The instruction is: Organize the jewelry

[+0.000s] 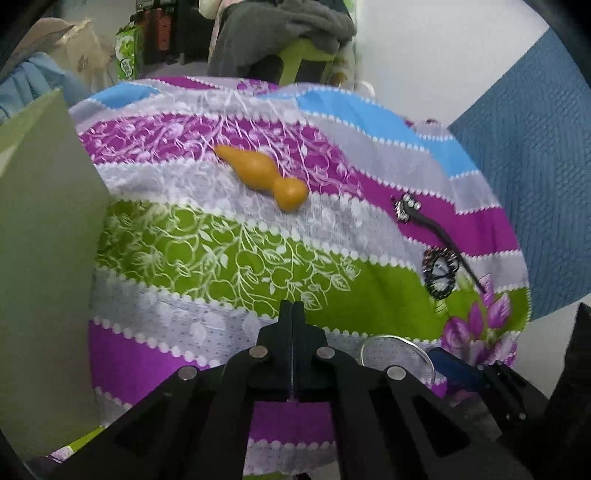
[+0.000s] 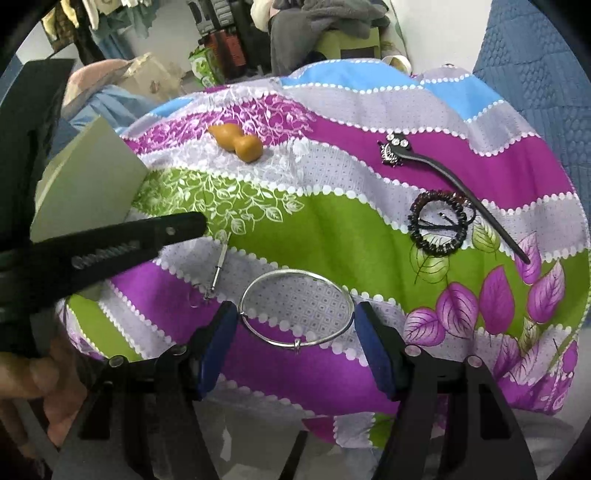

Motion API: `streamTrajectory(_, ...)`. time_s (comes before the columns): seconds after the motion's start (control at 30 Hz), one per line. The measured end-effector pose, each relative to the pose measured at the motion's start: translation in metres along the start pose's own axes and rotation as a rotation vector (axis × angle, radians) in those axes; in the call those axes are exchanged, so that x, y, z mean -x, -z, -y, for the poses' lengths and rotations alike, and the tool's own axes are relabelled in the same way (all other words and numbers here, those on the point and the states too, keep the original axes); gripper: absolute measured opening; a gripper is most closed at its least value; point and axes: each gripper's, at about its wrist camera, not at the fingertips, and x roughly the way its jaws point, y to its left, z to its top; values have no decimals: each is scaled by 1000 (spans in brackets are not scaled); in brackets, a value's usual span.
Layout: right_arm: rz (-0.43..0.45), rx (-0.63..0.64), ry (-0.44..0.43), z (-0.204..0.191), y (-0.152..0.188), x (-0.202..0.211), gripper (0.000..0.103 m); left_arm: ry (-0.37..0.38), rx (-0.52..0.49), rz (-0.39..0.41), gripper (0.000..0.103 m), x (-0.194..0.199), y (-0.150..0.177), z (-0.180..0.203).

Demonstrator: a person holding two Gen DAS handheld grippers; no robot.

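A silver bangle (image 2: 295, 308) lies on the striped cloth, between the blue pads of my open right gripper (image 2: 295, 314); the pads stand at its two sides, contact unclear. The bangle also shows in the left wrist view (image 1: 397, 349). My left gripper (image 1: 291, 310) is shut and empty above the cloth; in the right wrist view it (image 2: 195, 223) sits at the left. A thin silver earring (image 2: 218, 267) lies left of the bangle. A dark beaded bracelet (image 2: 439, 227), a black hair stick (image 2: 443, 173) and an orange gourd pendant (image 2: 236, 142) lie farther back.
A grey-green box (image 2: 88, 181) stands at the table's left edge, also in the left wrist view (image 1: 40, 240). A blue quilt (image 2: 535, 59) lies at the right. Clothes, bags and a chair (image 1: 288, 33) crowd the background behind the round table (image 1: 221, 258).
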Motion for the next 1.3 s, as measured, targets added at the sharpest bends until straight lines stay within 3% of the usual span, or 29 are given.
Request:
streamTrajectory(0.37,68,-19,13,-2,-3,19,63,70,5,50,0,40,9,-13)
streamTrajectory(0.47,84,-40,23,1,-2,24,63,114,8,48,0,39,12,-12)
streamTrajectory(0.57,94,-60,30,7,-1,28,63,100,-13,42,0,31,15,-4)
streamTrajectory(0.7,103,-87,26,15,1,32,63,107,-16,-34,13,5,20,7)
streamTrajectory(0.77,111,-100,21,19,1,35,63,71,-40,-35,33,-2,24,14)
streamTrajectory(0.83,116,-112,12,23,2,36,63,47,-44,-33,42,-6,26,16)
streamTrajectory(1.1,133,-161,-12,36,0,41,63,-3,-96,0,37,-19,28,28)
streamTrajectory(1.3,126,-169,-16,38,0,40,63,-49,-149,6,22,-30,32,38)
